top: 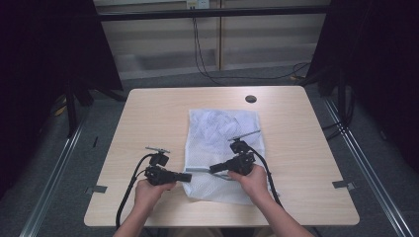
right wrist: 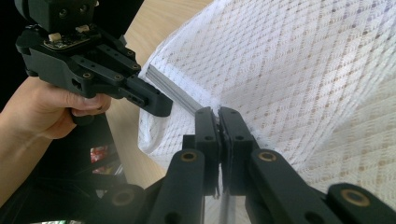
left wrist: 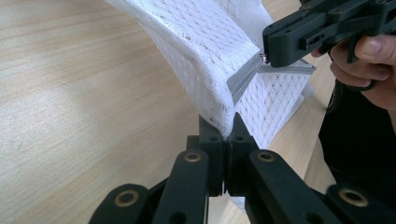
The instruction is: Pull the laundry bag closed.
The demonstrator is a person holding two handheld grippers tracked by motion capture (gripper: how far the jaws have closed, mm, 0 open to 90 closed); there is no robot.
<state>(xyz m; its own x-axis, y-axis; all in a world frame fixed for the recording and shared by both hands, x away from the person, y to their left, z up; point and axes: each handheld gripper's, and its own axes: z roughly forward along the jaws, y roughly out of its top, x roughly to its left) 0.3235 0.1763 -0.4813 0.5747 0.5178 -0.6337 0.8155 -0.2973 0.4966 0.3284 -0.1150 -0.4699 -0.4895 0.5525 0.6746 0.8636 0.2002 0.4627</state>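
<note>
I've got both grippers clamped on the white mesh bag (top: 223,148) lying mid-table: left gripper (left wrist: 223,133) pinching its near-left corner, right gripper (right wrist: 218,116) nipping the grey zipper strip (left wrist: 243,79) beside it, seemingly to brace the bag while the zip runs.

Table (top: 148,113) left, right bare — mesh bag (top: 222,128) mid-table.

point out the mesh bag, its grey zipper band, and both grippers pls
mesh bag (top: 222,129): high view, on its flat white upper part.
grey zipper band (left wrist: 243,80): left gripper view, on the grey strip along the bag's edge.
left gripper (left wrist: 225,133): left gripper view, between its jaw tips.
right gripper (right wrist: 218,112): right gripper view, between its jaw tips.
</note>
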